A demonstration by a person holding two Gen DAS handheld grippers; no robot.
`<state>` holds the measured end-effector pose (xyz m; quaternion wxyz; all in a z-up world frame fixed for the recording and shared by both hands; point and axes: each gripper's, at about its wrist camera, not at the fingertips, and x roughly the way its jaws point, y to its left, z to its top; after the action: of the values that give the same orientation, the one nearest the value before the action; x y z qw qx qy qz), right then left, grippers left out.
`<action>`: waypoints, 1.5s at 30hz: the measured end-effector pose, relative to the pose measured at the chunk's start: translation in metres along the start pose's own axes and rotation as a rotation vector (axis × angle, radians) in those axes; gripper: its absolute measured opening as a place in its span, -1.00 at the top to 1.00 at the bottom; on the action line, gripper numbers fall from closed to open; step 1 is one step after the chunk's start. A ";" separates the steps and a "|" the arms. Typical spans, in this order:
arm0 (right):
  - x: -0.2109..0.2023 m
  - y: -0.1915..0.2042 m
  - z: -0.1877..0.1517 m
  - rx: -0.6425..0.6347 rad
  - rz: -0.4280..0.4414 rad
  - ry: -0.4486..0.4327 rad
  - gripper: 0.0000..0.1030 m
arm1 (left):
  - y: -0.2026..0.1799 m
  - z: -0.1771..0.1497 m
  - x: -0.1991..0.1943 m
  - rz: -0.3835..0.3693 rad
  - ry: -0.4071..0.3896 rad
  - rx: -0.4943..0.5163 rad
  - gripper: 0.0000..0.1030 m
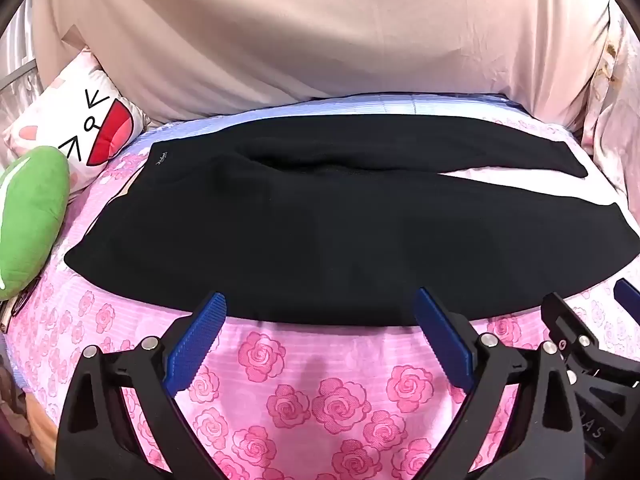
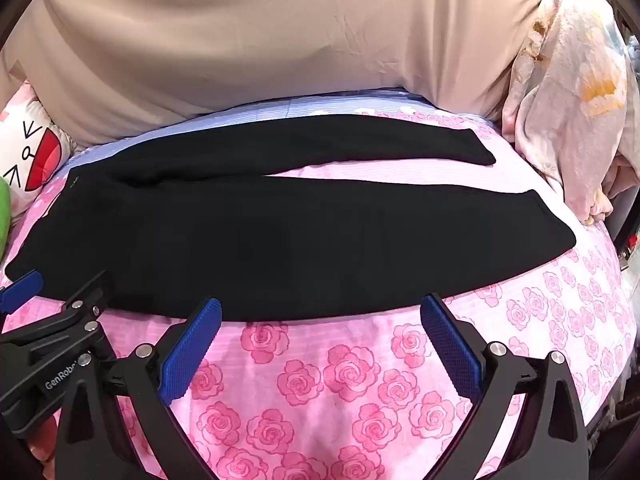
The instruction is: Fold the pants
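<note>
Black pants lie spread flat on a pink rose-print bed sheet, waist at the left, two legs running right with a gap between them. They also show in the right wrist view. My left gripper is open and empty, its blue pads at the near edge of the pants. My right gripper is open and empty, also at the near edge, to the right of the left one. The right gripper shows at the lower right of the left view.
A beige cover hangs behind the bed. A cartoon-face pillow and a green plush lie at the left. A crumpled pale blanket lies at the right.
</note>
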<state>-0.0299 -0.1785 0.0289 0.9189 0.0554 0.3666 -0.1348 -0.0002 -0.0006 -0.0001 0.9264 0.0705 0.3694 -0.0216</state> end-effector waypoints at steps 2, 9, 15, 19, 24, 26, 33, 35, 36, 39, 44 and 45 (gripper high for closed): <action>0.001 0.001 0.000 -0.002 0.000 0.007 -0.90 | 0.000 0.000 -0.001 -0.006 -0.001 -0.002 -0.80; 0.001 -0.002 0.002 -0.002 0.002 0.009 -0.90 | 0.006 -0.006 -0.003 -0.015 -0.011 -0.006 -0.80; -0.002 -0.002 0.002 0.000 0.002 0.003 -0.90 | 0.007 -0.005 -0.001 -0.003 0.008 -0.005 -0.80; -0.001 -0.001 0.001 -0.004 -0.001 0.004 -0.90 | 0.011 -0.006 -0.003 -0.002 0.008 -0.005 -0.80; -0.003 -0.001 0.000 -0.004 -0.002 0.004 -0.90 | 0.009 -0.005 -0.001 0.000 0.011 -0.004 -0.80; -0.002 -0.001 -0.001 -0.005 -0.003 0.005 -0.90 | 0.010 -0.005 -0.001 0.002 0.008 -0.003 -0.80; -0.001 -0.001 -0.001 -0.004 -0.001 0.006 -0.90 | 0.010 -0.003 -0.004 0.007 0.009 -0.001 -0.80; -0.001 -0.001 -0.001 -0.004 -0.002 0.005 -0.90 | 0.009 -0.004 -0.004 0.005 0.008 0.000 -0.80; -0.001 -0.001 -0.001 -0.005 -0.002 0.005 -0.90 | 0.010 -0.004 -0.004 0.005 0.009 -0.001 -0.80; -0.001 -0.001 -0.001 -0.005 -0.001 0.006 -0.90 | 0.012 -0.004 -0.005 0.007 0.010 -0.001 -0.80; 0.000 -0.001 -0.001 -0.004 -0.001 0.008 -0.90 | 0.011 -0.003 -0.002 0.009 0.012 -0.003 -0.80; 0.000 -0.001 -0.001 -0.004 -0.001 0.008 -0.90 | 0.011 -0.003 -0.002 0.009 0.013 -0.004 -0.80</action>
<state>-0.0315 -0.1793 0.0283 0.9175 0.0537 0.3706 -0.1343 -0.0021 0.0109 0.0006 0.9242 0.0705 0.3750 -0.0162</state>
